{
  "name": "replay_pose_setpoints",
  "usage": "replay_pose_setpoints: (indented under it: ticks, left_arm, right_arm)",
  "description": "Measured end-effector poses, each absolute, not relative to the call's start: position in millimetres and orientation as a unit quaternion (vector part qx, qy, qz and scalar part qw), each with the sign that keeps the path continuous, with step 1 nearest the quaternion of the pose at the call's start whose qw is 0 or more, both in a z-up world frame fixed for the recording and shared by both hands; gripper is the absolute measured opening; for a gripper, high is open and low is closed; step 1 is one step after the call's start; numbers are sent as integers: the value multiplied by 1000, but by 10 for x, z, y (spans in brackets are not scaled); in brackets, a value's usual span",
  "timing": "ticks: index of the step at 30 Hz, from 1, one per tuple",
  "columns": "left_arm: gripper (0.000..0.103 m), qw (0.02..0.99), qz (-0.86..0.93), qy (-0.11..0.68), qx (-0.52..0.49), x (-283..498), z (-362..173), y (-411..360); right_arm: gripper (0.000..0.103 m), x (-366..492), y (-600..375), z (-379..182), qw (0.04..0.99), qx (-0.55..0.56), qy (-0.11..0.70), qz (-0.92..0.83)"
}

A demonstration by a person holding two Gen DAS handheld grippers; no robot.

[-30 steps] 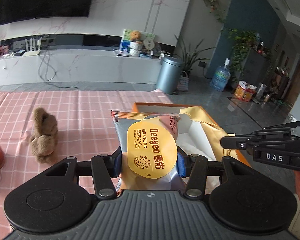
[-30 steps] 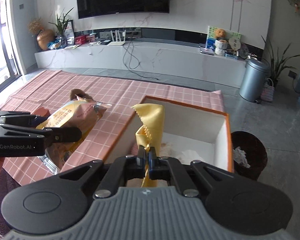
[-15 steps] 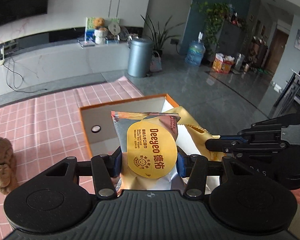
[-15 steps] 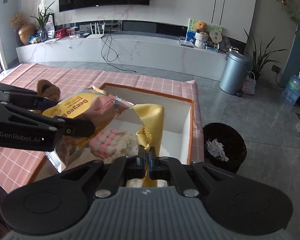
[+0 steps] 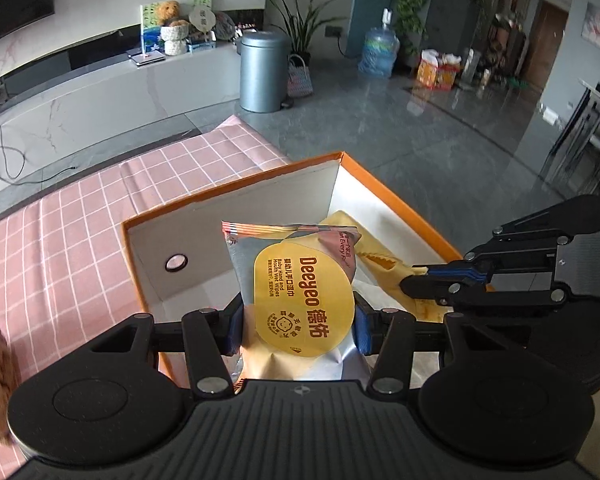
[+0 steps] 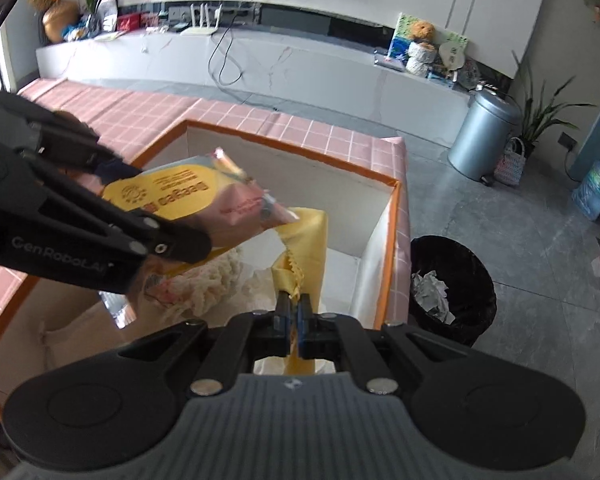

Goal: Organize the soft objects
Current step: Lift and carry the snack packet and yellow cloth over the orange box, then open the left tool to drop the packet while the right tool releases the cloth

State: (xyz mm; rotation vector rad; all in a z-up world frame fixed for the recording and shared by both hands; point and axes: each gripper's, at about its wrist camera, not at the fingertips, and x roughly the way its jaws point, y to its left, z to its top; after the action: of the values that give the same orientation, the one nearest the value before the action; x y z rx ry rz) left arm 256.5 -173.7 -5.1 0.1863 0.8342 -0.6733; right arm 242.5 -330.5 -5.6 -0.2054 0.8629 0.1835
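Left gripper [image 5: 298, 330]: fingers clamped on a crinkly foil wipes pack [image 5: 296, 292], held above the box — likely for dropping in.
Right gripper [image 6: 294, 320]: fingers pinching a thin yellow cloth [image 6: 306, 240] with zigzag edge, over the same box.
Box [image 5: 396, 200]: orange-rimmed, white walls — a knitted cream item [image 6: 216, 280] lies inside.
Beyond: pink checked tablecloth [image 5: 80, 240].

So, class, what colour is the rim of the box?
Orange; the box rim shows best in the left wrist view.
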Motion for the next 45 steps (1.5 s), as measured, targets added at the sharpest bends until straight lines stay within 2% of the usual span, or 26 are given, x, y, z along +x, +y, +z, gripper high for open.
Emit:
replay_pose_setpoints:
  ticks: [12, 21, 26, 32, 36, 45]
  left_arm:
    - [58, 832, -308, 445, 122, 2924, -288, -2039]
    - [59, 814, -318, 469, 129, 2954, -439, -2096]
    - [60, 809, -314, 475, 147, 2941, -482, -2113]
    - [76, 806, -311, 479, 157, 2909, -455, -2120]
    - [81, 814, -311, 466, 152, 2879, -361, -2055]
    - [82, 836, -319, 429, 127, 2681, -47, -1863]
  right_arm:
    - [1, 2772, -3256, -329, 868, -153, 463, 93]
    - [12, 2759, -3284, -329, 864, -166, 461, 115]
    - [25, 2731, -3234, -336, 863, -172, 458, 126]
    - [32, 2692, -3218, -323, 864, -169, 458, 125]
    - [34, 2689, -3217, -285, 865, -171, 456, 122]
    - [48, 2523, -3182, -102, 878, -173, 435, 103]
